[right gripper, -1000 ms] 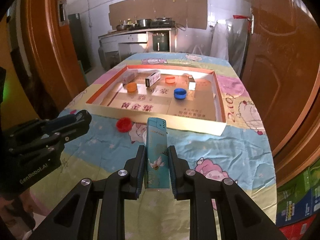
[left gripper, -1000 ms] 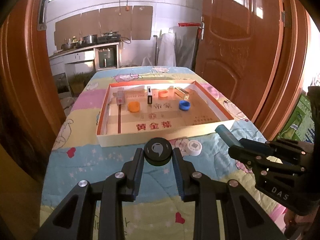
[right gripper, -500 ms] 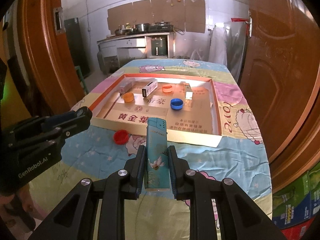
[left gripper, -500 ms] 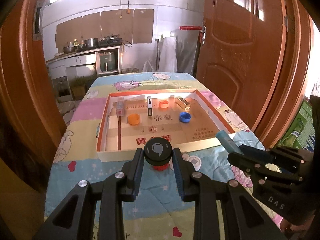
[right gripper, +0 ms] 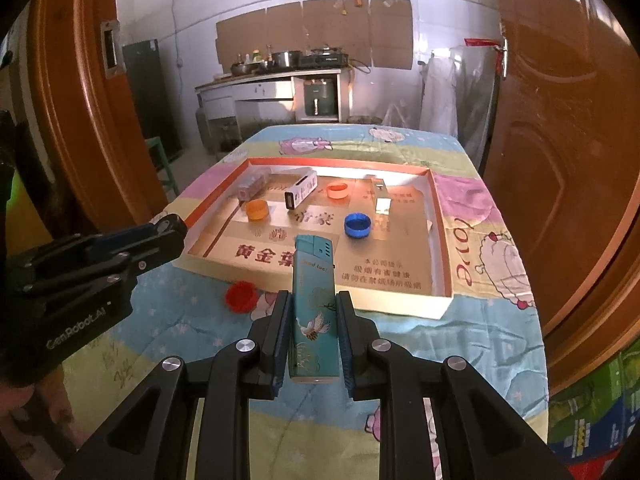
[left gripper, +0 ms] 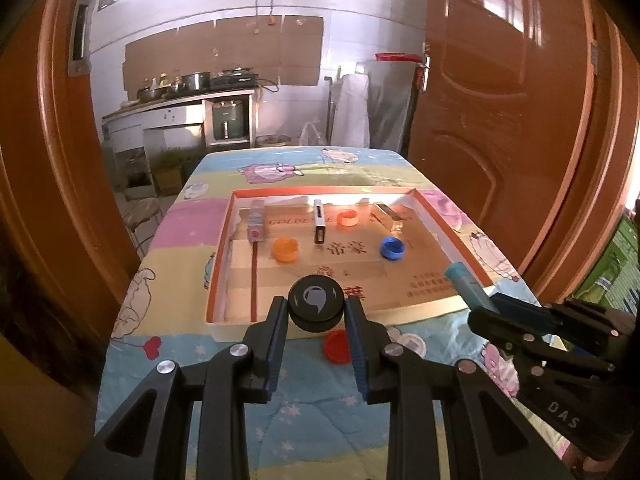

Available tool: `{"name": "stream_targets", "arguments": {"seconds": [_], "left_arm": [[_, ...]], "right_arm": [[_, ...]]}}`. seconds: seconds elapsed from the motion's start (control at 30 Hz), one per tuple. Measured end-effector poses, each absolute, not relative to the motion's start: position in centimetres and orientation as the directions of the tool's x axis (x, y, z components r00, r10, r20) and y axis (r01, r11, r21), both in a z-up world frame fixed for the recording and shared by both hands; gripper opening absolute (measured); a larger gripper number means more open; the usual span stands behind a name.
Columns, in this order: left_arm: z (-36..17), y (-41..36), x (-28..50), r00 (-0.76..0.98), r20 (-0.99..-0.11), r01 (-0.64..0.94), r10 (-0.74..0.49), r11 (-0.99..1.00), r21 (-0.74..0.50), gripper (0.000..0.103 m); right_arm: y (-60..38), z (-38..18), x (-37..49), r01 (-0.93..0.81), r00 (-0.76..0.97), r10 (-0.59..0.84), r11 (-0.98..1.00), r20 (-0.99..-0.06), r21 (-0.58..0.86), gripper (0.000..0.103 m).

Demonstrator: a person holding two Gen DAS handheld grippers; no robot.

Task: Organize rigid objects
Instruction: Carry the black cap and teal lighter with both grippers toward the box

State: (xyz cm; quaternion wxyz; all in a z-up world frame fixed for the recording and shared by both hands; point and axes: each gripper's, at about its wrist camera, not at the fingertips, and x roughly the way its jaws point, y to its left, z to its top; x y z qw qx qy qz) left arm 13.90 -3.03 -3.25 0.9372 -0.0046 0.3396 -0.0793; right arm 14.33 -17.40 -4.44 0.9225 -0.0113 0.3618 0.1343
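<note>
My left gripper (left gripper: 316, 312) is shut on a black round cap (left gripper: 317, 301), held above the near edge of the shallow cardboard box (left gripper: 224, 240). My right gripper (right gripper: 313, 316) is shut on a teal lighter (right gripper: 314, 304) standing upright between the pads. Inside the box lie two orange caps (left gripper: 285, 249), a blue cap (left gripper: 393, 247), a white lighter (left gripper: 319, 227), a clear lighter (left gripper: 256, 224) and a gold lighter (left gripper: 386, 214). On the quilt in front of the box sit a red cap (right gripper: 239, 297) and a white cap (left gripper: 412, 345).
The table is covered by a cartoon-print quilt (right gripper: 492, 340). Brown wooden doors (left gripper: 500, 120) flank it on both sides. A kitchen counter (right gripper: 272, 80) with pots stands behind. Each gripper shows in the other's view: the right one (left gripper: 480, 312), the left one (right gripper: 168, 232).
Both grippers have risen and drawn back a little with their objects still held; the box and the red cap now show lower and farther in view.
</note>
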Motion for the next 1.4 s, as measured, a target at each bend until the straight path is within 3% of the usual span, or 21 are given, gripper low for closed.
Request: {"name": "stream_targets", "arguments": {"seconds": [1.4], "left_arm": [[-6.7, 0.9, 23.9, 0.705, -0.703, 0.049, -0.094, 0.995, -0.084, 0.030]], "right_arm": [[-13.9, -6.1, 25.6, -0.302, 0.656, 0.264, 0.950, -0.707, 0.074, 0.023]]}}
